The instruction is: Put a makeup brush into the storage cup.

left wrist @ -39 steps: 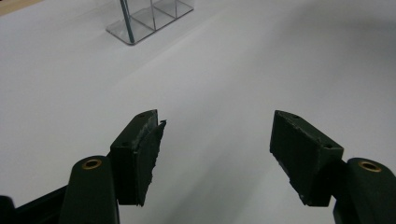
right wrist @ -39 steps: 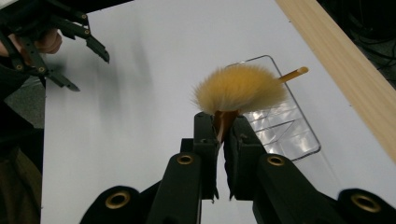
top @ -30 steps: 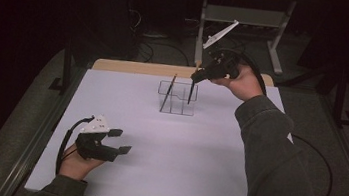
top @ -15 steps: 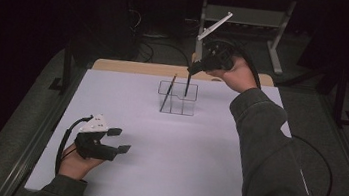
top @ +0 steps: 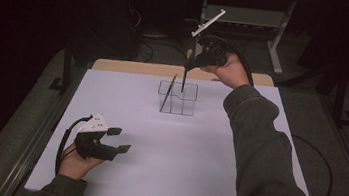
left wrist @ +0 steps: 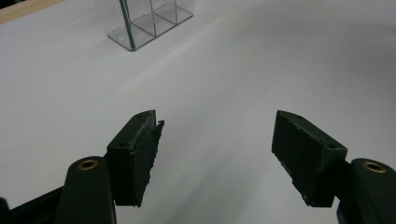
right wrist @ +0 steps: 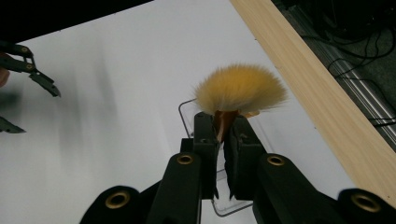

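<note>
The right tool (top: 190, 65) is up at the far end of the counter (top: 202, 182), clamped on a brush (top: 184, 76) just below its head. In the right gripper view the two jaws pinch the neck of the brush (right wrist: 223, 122), and the fluffy yellow bristles (right wrist: 240, 91) fan out just past the tips. From the high view, the dark handle hangs down from the tool, close to upright, and its lower end reaches into a clear holder (top: 177, 98) that stands on the white sheet near the far edge. Whether the end touches the bottom of the holder I cannot tell. The holder (right wrist: 187, 114) shows through the gap under the bristles, directly beneath the tool, beside the wooden strip (right wrist: 322, 93) along the counter's far side.

A second brush (top: 168, 93) leans in the holder's left part, tilted, with its top pointing away from the person.

The left tool (top: 121, 141) rests low at the near left of the counter, well apart from the holder. Its jaws stand wide open with nothing between them, only bare white sheet in the left gripper view, and the holder (left wrist: 149, 25) sits far ahead at the top of that view.
</note>
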`<state>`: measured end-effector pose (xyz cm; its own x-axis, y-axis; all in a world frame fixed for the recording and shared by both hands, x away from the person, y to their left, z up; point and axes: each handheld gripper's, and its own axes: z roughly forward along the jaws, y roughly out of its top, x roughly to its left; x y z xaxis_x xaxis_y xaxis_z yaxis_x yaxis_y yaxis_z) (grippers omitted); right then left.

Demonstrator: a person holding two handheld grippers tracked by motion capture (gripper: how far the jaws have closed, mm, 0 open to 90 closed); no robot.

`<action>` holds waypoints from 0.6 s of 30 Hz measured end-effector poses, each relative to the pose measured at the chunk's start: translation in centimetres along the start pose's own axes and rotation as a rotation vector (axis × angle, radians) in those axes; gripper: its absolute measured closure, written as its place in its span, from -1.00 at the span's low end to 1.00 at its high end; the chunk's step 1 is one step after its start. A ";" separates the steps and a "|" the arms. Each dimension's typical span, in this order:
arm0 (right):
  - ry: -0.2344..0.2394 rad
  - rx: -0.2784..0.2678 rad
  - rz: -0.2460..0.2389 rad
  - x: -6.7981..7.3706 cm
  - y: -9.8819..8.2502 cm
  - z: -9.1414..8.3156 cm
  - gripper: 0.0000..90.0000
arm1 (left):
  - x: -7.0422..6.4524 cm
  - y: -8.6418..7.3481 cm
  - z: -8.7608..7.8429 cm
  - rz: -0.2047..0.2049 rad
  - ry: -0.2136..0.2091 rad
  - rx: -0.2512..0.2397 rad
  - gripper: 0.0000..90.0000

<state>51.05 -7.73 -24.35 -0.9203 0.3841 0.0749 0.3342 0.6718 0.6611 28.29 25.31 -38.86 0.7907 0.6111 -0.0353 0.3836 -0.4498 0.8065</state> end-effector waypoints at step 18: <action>-0.011 0.012 0.028 -0.8 -0.1 1.5 0.84 | -0.1 0.0 0.0 0.002 -0.002 0.002 -0.32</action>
<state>52.01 -7.19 -25.59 -0.9083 0.4097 0.0847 0.3621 0.6684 0.6497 28.26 25.27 -38.86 0.7924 0.6090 -0.0345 0.3829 -0.4527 0.8052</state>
